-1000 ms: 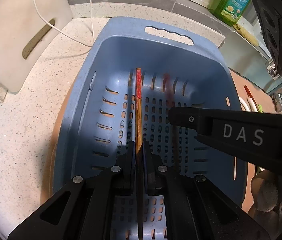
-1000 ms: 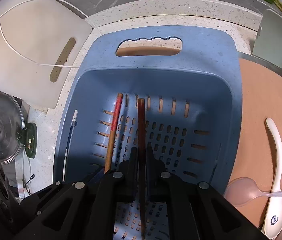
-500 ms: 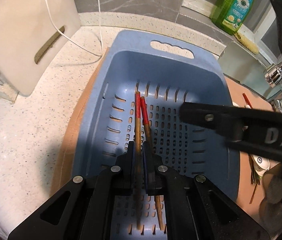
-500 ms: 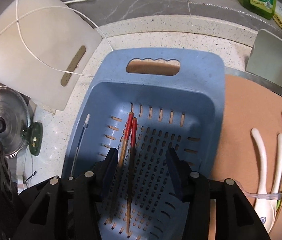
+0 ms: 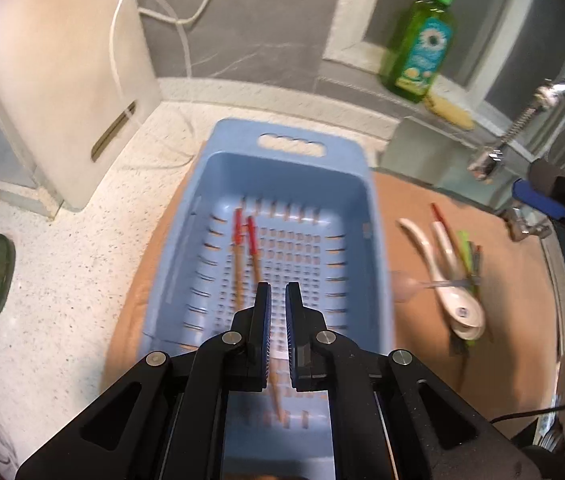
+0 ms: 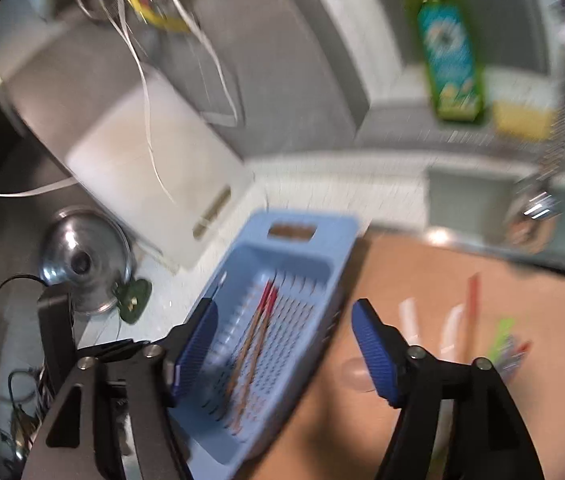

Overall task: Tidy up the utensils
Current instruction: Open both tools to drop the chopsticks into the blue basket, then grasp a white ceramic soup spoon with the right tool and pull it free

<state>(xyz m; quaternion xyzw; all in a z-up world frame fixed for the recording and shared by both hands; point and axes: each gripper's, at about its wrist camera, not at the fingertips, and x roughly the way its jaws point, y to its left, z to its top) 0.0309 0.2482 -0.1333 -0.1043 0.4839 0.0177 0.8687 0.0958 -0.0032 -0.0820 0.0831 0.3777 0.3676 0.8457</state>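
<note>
Two red-tipped chopsticks [image 5: 248, 256] were seen lying side by side on the perforated floor of the blue basket [image 5: 366, 216], towards its left half, their red ends pointed at the handle end. The basket was set on a tan mat [image 5: 434, 364] on a speckled countertop [image 5: 66, 280].

Above the basket's near end, the left gripper [image 5: 274, 294] was held with its jaws parted only by a narrow slit; nothing was gripped between them. The right gripper [image 6: 282, 320] was seen in its own blurred view with its jaws spread wide and nothing between them, raised over the basket's right edge and the mat.

To the right of the basket, on the mat, two white spoons [image 5: 452, 276] were laid close together, with a clear spoon [image 5: 406, 286], a red-ended chopstick [image 5: 438, 216] and green utensils [image 5: 466, 252] just beside them.

Further out, a white cutting board [image 5: 58, 92] was leant at the wall to the left, a green soap bottle [image 5: 422, 40] and a yellow sponge [image 5: 448, 110] were set on the ledge behind, and a chrome tap [image 5: 522, 120] was seen at the right. A steel lid [image 6: 78, 260] was seen left of the basket.
</note>
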